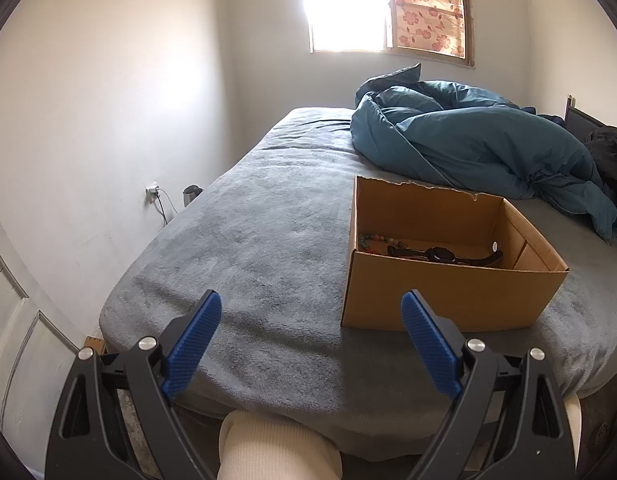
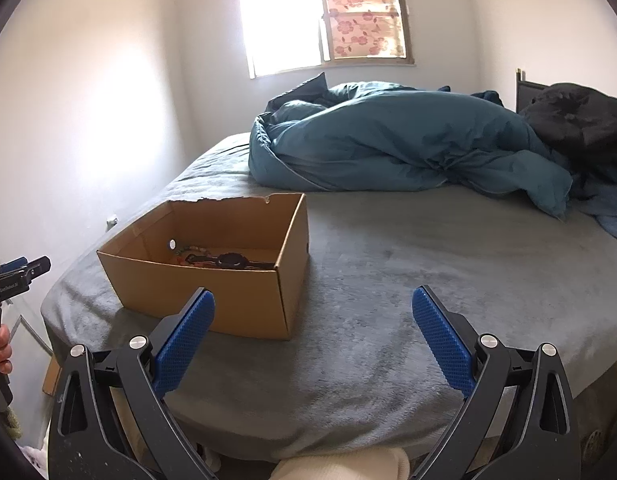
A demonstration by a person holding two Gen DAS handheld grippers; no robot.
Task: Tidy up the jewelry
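Left wrist view: left gripper [image 1: 311, 312] and right gripper [image 2: 313, 308] hover spread, empty, off the bed [image 1: 236, 240] edge; jewelry [image 1: 424, 251] pooled in the box [image 1: 448, 300], likely kept from scattering.

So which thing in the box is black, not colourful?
The black watch with its dark strap, lying along the near wall of the cardboard box. The beaded string beside it is multicoloured.

Blown-out daylight glare from the window [image 1: 348, 8], soft shadows, strong fisheye bending and dark corners.
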